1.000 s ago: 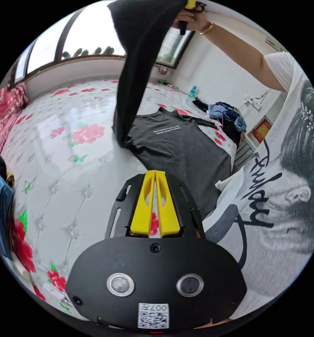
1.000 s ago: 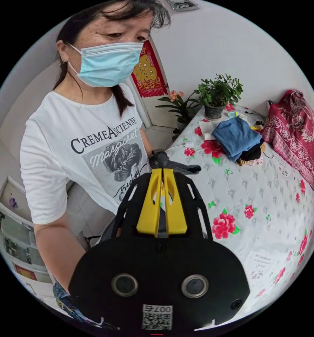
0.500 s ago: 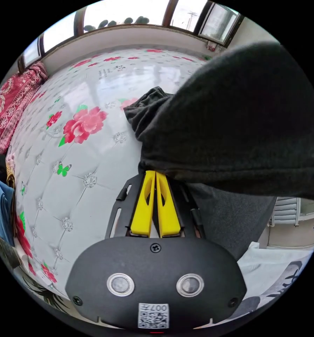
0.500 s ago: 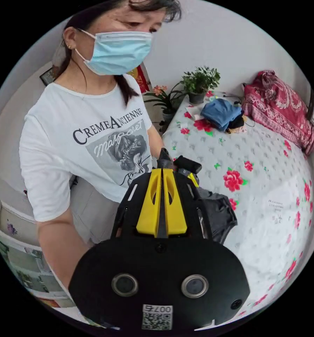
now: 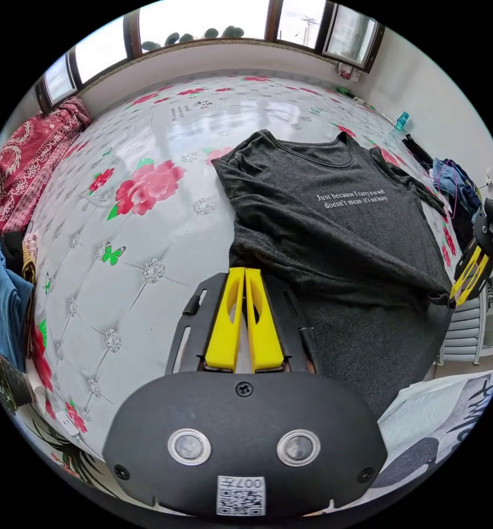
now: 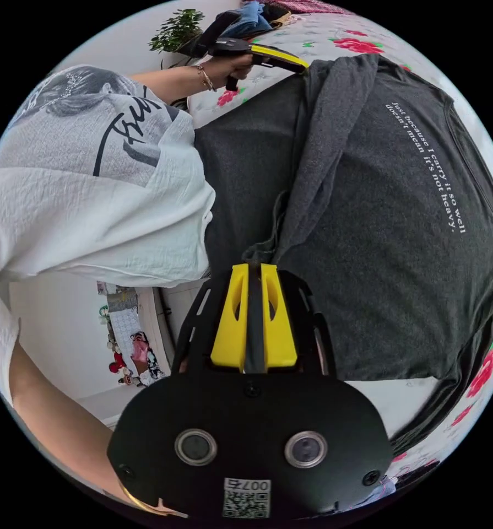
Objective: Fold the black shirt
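The black shirt (image 5: 340, 220) lies on the flowered bed (image 5: 147, 264), print side up, with its lower part doubled up over its body. My left gripper (image 5: 244, 271) is shut on one end of the doubled edge. At the other end, near the bed's side, my right gripper (image 5: 454, 297) pinches the cloth. In the right gripper view the shirt (image 6: 400, 231) spreads out ahead. There my right gripper (image 6: 254, 266) is shut on a dark strip of cloth. A hand holds my left gripper (image 6: 303, 65) at the far corner of the fold.
A red patterned blanket (image 5: 20, 160) and folded blue clothes (image 5: 4, 297) lie at the bed's left end. A heap of clothes (image 5: 450, 176) and a bottle (image 5: 401, 120) sit at the far right. The person's white shirt (image 6: 92, 209) is close by, with a potted plant (image 6: 177, 30) behind.
A second ago the right gripper held the shirt's hem high and the left gripper was shut on nothing. The left took hold, and both came down, laying the lower part over the shirt.
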Demonstrator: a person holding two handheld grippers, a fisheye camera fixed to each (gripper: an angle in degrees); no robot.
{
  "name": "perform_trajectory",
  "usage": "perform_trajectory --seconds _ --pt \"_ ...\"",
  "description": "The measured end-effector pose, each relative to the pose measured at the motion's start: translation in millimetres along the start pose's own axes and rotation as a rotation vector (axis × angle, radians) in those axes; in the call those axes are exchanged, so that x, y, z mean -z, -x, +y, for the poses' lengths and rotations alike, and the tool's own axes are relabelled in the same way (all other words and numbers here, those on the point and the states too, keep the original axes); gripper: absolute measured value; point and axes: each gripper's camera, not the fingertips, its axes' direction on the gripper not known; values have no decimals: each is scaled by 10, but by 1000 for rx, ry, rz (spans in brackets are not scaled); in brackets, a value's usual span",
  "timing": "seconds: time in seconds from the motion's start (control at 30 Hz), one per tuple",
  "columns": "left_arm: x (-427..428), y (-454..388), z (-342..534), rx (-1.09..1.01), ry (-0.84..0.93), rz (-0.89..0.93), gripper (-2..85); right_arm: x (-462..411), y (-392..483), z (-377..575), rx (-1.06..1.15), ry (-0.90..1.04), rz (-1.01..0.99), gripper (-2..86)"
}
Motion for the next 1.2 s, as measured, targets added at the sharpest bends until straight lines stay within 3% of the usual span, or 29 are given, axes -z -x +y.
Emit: perform_trajectory --seconds 0.17,0.5,0.7,0.87,0.97,1.1,1.2 --pt "-64 -67 13 -3 24 -21 -10 -45 -74 502 -98 94 83 48" --pt "247 -660 567 -146 49 -29 -10 -16 -66 691 -117 -428 116 71" --pt "318 -862 554 -147 32 29 -10 -181 31 541 -14 -341 200 12" --pt "465 -949 568 -137 -9 44 -10 293 656 863 186 -460 312 0" --pt "485 -957 624 -87 -30 100 -10 311 913 995 268 -459 309 -1" --pt "512 -974 717 0 -47 115 -10 -224 804 917 229 -242 245 -2" --pt "605 -1024 805 11 -50 64 -10 -289 876 959 280 -273 224 0"
